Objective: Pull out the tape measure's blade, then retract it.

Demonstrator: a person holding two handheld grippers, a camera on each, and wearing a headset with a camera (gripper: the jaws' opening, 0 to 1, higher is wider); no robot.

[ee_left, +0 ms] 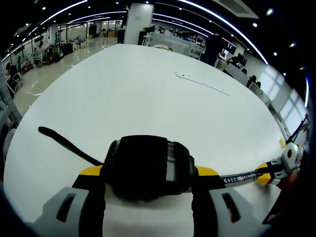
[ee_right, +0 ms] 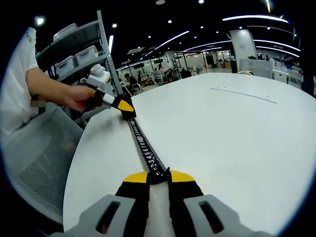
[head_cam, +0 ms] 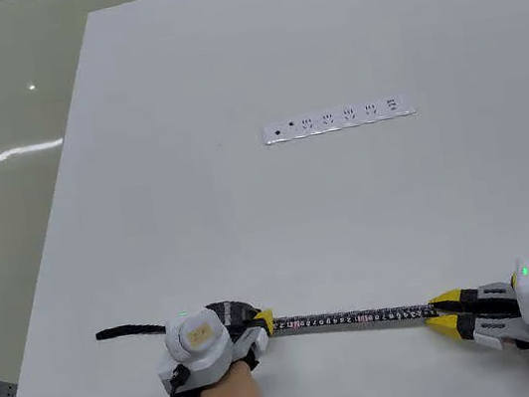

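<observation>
Along the tabletop's [head_cam: 346, 206] near edge, the left gripper [head_cam: 260, 322] clamps the tape measure's black case [ee_left: 148, 165], while the right gripper [head_cam: 434, 313] pinches the end of the extended blade [head_cam: 349, 319].

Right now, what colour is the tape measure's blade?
The blade is black with white and red numbers, clearest in the right gripper view.

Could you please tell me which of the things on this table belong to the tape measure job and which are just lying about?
For the job: tape measure case, clamped in the left tongs; its blade, drawn out, tip pinched in the right tongs.
Lying about: power strip, farther back on the table.
</observation>
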